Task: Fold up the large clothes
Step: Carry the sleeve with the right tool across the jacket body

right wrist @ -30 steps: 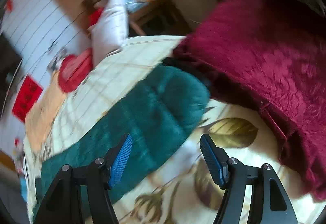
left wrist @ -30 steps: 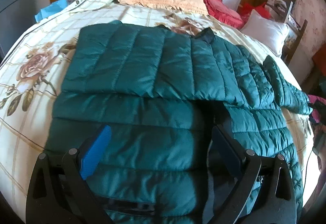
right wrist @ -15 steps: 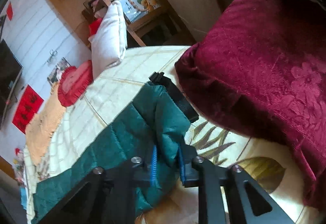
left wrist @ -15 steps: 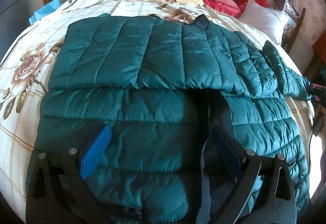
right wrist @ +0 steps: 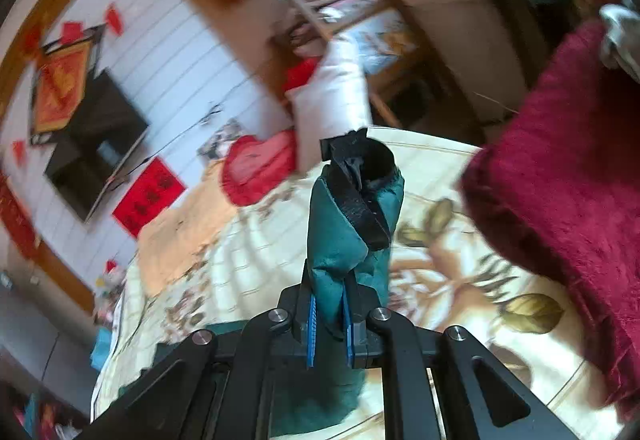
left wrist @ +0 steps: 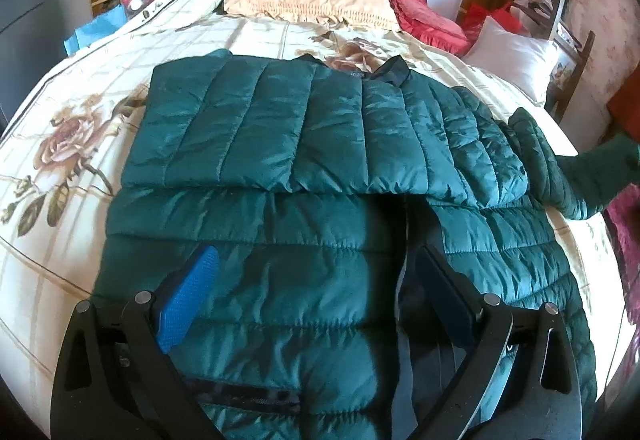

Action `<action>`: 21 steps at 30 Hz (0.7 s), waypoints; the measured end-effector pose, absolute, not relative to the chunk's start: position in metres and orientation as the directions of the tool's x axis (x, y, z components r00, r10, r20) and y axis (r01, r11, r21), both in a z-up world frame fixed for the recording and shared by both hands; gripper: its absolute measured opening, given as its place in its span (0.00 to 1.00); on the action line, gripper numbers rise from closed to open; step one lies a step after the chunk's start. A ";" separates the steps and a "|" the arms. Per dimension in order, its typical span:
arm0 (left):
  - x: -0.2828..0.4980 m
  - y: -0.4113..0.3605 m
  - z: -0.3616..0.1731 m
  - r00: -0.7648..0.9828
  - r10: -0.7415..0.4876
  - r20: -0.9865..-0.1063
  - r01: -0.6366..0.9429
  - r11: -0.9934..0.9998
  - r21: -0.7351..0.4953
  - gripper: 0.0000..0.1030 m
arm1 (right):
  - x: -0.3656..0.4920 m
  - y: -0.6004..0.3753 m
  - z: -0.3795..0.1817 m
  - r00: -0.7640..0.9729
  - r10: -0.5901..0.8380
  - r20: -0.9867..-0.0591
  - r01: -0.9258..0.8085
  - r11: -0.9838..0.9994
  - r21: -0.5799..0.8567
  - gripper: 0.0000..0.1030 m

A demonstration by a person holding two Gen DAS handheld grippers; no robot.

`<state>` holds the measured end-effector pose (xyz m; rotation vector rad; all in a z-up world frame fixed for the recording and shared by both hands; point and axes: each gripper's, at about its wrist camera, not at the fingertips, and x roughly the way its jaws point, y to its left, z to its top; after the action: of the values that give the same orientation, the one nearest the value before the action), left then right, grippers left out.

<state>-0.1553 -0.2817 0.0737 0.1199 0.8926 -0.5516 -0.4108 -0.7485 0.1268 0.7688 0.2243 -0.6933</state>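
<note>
Across the wide bed with the cream floral-print sheet point(left wrist: 80, 144), a dark green quilted puffer jacket point(left wrist: 320, 144) is lying spread flat, its left side folded over the body and its right sleeve point(left wrist: 552, 168) trailing toward the bed's right edge. Above the jacket's lower part, the left gripper point(left wrist: 316, 300) is hovering with its fingers spread wide and holding nothing. Near a crimson plush blanket point(right wrist: 560, 168), the right gripper point(right wrist: 329, 324) is pinching the green sleeve's black-cuffed end point(right wrist: 352, 224) between nearly closed fingers, and the cuff is standing upright above them.
</note>
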 end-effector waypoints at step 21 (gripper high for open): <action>-0.152 -0.235 0.087 0.559 -0.376 -0.739 0.454 0.884 -0.107 0.96 | -0.211 -0.533 0.158 0.849 -0.031 -0.527 0.276 0.877 0.394 0.09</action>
<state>-0.1519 -0.2352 0.0868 0.0999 0.8457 -0.4905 -0.2112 -0.5329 0.1576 0.4793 0.5360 -0.1683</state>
